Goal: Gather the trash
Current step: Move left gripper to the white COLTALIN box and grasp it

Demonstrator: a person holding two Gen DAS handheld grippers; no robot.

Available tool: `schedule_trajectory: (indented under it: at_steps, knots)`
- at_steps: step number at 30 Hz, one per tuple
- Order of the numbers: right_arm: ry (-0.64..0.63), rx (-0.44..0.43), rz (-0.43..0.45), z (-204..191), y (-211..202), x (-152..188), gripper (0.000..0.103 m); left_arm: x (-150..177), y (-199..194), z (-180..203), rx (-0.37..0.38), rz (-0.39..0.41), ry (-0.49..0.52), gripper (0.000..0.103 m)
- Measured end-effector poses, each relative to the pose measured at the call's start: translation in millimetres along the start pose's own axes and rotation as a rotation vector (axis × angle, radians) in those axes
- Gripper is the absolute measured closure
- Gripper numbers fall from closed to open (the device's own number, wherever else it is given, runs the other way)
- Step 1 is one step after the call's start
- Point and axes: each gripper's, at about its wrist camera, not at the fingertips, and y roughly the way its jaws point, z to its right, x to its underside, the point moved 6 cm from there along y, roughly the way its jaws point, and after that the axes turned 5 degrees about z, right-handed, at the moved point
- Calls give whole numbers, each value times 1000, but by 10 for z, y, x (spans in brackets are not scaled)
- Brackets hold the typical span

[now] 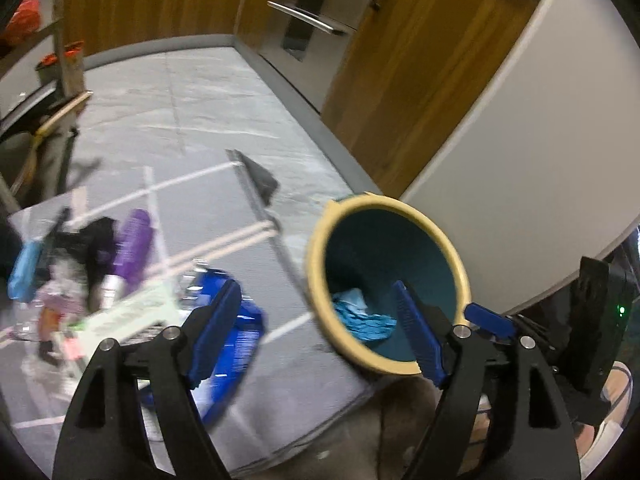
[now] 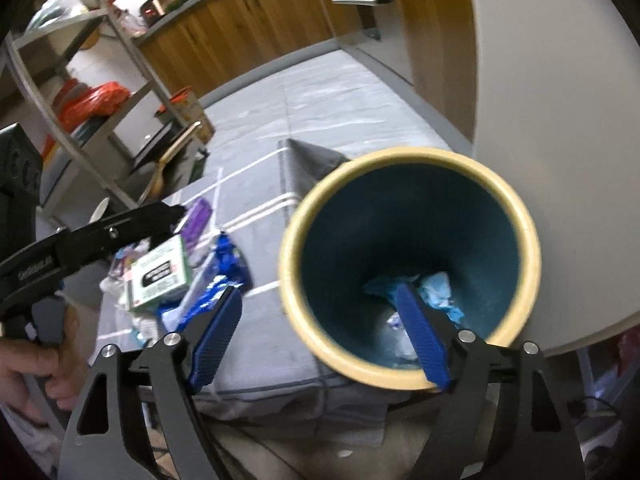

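A teal bin with a cream rim (image 1: 320, 240) (image 2: 516, 216) stands at the edge of a grey cloth; crumpled blue trash (image 1: 360, 316) (image 2: 436, 284) lies in its bottom. A pile of trash lies on the cloth to the left: a blue wrapper (image 1: 240, 344) (image 2: 228, 260), a green-white box (image 1: 132, 312) (image 2: 160, 272) and a purple bottle (image 1: 134, 248) (image 2: 198, 216). My left gripper (image 1: 316, 328) is open and empty, between pile and bin. My right gripper (image 2: 320, 332) is open and empty, its right finger over the bin's mouth. The left gripper's body (image 2: 80, 240) shows in the right wrist view.
A grey cloth with white stripes (image 1: 192, 120) (image 2: 320, 92) covers the floor. Wooden cabinets (image 1: 420, 60) (image 2: 240, 28) run along the back. A white round table (image 1: 540, 160) (image 2: 560, 120) stands at the right. A metal shelf rack (image 2: 80, 92) with red bags stands at the left.
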Motion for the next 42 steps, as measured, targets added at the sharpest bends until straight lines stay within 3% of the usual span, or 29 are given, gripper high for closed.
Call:
schedule_trajectory:
  at_steps: [7, 14, 18, 26, 29, 30, 33, 35, 36, 40, 42]
  knots:
    - [-35, -33, -14, -291, 71, 19, 21, -38, -486, -781, -106, 39, -121, 25]
    - [-90, -76, -46, -647, 194, 92, 20, 276, -843, -1581, -220, 63, -313, 24]
    - [-109, -90, -62, -779, 248, 132, 20, 508, -863, -1916, -271, 37, -393, 24]
    - [-134, -118, -92, -985, 342, 197, 20, 879, -678, -2296, -280, -22, -561, 26]
    - [-140, -136, -100, -1066, 375, 221, 20, 948, -632, -2323, -276, -33, -602, 40]
    - [-148, -140, -103, -1095, 384, 231, 20, 946, -660, -2330, -302, -28, -596, 49]
    - [-153, -154, -112, -1155, 405, 265, 20, 764, -808, -2204, -364, 41, -471, 49]
    - [-153, -153, -122, -1169, 425, 289, 20, 635, -828, -2058, -350, 58, -378, 49]
    - [-153, -152, -125, -1166, 430, 296, 20, 557, -788, -1906, -321, 54, -296, 45]
    - [-142, -147, -135, -1134, 447, 312, 20, 433, -588, -1474, -269, 17, -57, 11]
    - [-135, -147, -136, -1107, 448, 313, 20, 422, -446, -1287, -287, -23, 100, 6]
